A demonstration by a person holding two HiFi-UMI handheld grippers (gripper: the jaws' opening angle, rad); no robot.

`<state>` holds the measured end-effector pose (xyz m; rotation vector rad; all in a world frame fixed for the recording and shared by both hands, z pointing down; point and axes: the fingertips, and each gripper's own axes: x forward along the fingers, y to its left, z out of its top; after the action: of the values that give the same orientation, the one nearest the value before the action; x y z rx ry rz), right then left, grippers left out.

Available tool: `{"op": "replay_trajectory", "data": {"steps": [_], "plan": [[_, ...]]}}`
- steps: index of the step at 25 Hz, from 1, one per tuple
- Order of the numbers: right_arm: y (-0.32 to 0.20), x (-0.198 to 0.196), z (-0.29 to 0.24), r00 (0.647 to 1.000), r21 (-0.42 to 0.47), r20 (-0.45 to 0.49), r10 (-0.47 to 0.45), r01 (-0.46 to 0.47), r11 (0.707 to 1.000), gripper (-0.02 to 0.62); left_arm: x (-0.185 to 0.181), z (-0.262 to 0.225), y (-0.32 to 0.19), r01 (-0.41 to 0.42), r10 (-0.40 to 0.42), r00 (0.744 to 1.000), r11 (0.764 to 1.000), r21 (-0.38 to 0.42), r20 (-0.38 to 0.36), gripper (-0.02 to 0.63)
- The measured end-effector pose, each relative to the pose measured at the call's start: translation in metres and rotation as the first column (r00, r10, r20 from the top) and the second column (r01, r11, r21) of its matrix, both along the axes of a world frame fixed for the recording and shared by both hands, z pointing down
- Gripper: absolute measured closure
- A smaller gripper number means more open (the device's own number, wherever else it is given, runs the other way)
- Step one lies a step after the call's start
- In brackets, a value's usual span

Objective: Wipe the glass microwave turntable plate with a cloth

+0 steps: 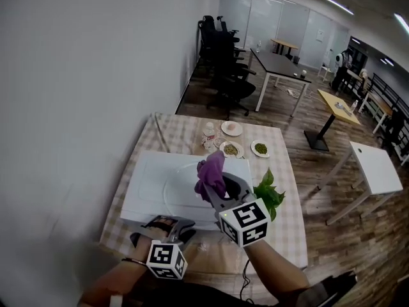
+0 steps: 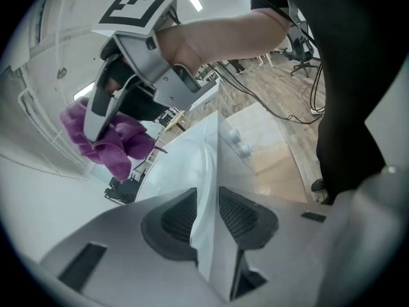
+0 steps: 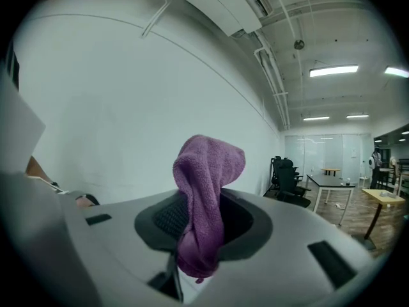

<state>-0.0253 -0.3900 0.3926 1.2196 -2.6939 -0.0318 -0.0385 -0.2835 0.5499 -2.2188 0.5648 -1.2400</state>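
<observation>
Where the check-clothed table (image 1: 281,235) meets the white wall, a white microwave (image 1: 144,194) lies flat on it. The round glass turntable plate (image 1: 179,194) rests on the microwave's upward face, its rim showing as a faint circle. At the microwave's near edge the left gripper (image 2: 206,216) points downward, its jaws parted and astride a thin pale edge. Whether that edge is the plate's rim or the casing's cannot be told, and the pads do not visibly press on it. The right gripper (image 3: 198,222) hangs above the plate's right half, clenched on a purple cloth (image 3: 208,171). The cloth bunches up out of the jaws, and a short tail hangs below them, clear of the glass. Just right of the microwave stands a leafy green plant (image 1: 268,194). Toward the table's far end sit a small bottle (image 1: 208,136) and three small dishes, two of them (image 1: 260,148) holding something green.
</observation>
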Motion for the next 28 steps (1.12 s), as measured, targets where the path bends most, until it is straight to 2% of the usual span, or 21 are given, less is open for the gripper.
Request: {"op": "replay_trajectory", "data": {"steps": [8,12,16,23,28], "plan": [[-0.029,-0.055,0.023,0.992,-0.074,-0.066,-0.108,0.103,0.992,0.476,0.000,0.003,0.002,0.009,-0.011,1.000,0.999,-0.045,-0.030,0.518],[-0.042,-0.079,0.045,0.982,-0.127,-0.119,-0.148,0.133,0.983,0.476,-0.001,0.005,0.001,0.022,-0.027,0.997,0.997,-0.068,-0.074,0.520],[-0.052,-0.097,0.073,0.965,-0.183,-0.190,-0.183,0.148,0.972,0.476,-0.001,0.004,0.000,0.033,-0.037,0.997,0.998,-0.062,-0.072,0.528],[-0.064,-0.113,0.118,0.928,-0.276,-0.296,-0.227,0.144,0.950,0.477,0.000,0.005,-0.002,0.049,-0.055,0.995,0.997,-0.066,-0.080,0.529],[-0.068,-0.112,0.124,0.909,-0.312,-0.335,-0.248,0.141,0.939,0.476,-0.001,0.005,-0.002,0.100,-0.105,0.992,0.992,-0.076,-0.071,0.529]]}}
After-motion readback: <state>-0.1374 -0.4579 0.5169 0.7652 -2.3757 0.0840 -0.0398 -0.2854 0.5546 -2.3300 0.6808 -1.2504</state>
